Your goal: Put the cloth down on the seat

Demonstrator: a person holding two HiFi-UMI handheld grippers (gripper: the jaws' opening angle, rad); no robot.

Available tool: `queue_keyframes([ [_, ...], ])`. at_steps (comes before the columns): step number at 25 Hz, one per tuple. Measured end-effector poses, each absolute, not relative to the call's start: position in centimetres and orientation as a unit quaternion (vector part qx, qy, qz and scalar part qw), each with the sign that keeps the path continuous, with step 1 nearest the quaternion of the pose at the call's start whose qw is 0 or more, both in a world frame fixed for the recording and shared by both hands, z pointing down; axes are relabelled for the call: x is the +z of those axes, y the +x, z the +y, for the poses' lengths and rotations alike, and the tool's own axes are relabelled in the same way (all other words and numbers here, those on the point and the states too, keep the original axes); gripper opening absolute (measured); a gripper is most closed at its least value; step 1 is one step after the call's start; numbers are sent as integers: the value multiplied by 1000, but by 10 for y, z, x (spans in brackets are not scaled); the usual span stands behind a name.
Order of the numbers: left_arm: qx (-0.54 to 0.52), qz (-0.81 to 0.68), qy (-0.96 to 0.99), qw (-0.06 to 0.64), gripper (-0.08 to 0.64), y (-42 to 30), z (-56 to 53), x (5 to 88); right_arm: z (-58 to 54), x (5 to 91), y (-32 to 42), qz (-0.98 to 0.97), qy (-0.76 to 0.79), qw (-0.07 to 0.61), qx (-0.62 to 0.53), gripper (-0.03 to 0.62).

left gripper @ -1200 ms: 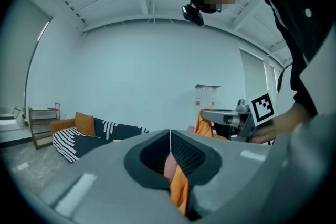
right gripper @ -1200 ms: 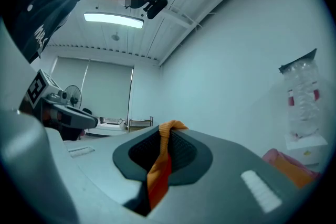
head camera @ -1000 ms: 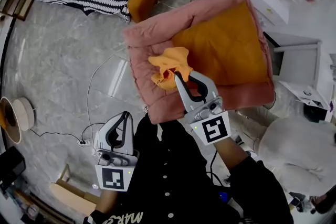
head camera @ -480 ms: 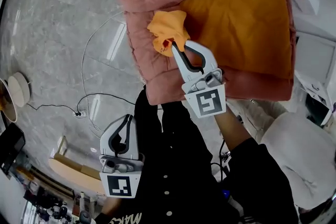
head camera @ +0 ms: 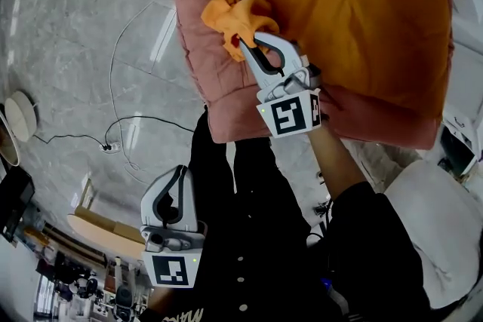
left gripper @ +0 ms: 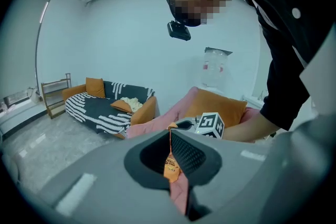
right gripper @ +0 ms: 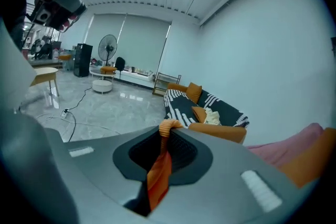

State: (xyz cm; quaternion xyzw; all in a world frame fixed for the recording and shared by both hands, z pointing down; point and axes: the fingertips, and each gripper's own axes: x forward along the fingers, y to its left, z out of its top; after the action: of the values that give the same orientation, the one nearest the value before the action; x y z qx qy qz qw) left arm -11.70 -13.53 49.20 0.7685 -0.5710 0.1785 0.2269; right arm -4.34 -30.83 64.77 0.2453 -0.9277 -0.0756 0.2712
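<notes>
My right gripper (head camera: 251, 50) is shut on a crumpled orange cloth (head camera: 232, 16). It holds the cloth over the left part of the pink seat (head camera: 202, 79), beside the big orange cushion (head camera: 362, 19). In the right gripper view the cloth (right gripper: 159, 171) hangs pinched between the shut jaws. Low at the person's side, my left gripper (head camera: 173, 196) is shut and holds nothing. The left gripper view looks past its shut jaws to the pink seat (left gripper: 157, 122), the right gripper's marker cube (left gripper: 210, 124) and the cushion (left gripper: 220, 107).
A cable (head camera: 128, 121) runs over the grey marble floor left of the seat. A wooden stool (head camera: 94, 226) stands near my left gripper. A striped sofa (right gripper: 205, 107) and a standing fan (right gripper: 105, 44) are across the room. A white padded object (head camera: 438, 230) sits at lower right.
My right gripper has carried the cloth farther up and over the seat's left part, still shut on it. The head view has closed in on the seat. The left gripper stays low.
</notes>
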Motion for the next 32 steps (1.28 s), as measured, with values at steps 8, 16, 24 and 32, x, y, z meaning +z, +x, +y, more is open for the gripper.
queue_keyframes([
  [8,180,-563,767,248,5,-109,-128,536,-298,742,-44,-916,213,335,-57,54],
  [16,189,-558,760,275,5,-109,-121,574,-285,825,-52,-901,175,395,-45,54],
  [24,191,-555,754,294,5,-106,-113,595,-256,890,-44,-878,125,461,-34,55],
  [32,197,-550,750,311,5,-102,-101,615,-238,952,-31,-855,70,514,-7,57],
])
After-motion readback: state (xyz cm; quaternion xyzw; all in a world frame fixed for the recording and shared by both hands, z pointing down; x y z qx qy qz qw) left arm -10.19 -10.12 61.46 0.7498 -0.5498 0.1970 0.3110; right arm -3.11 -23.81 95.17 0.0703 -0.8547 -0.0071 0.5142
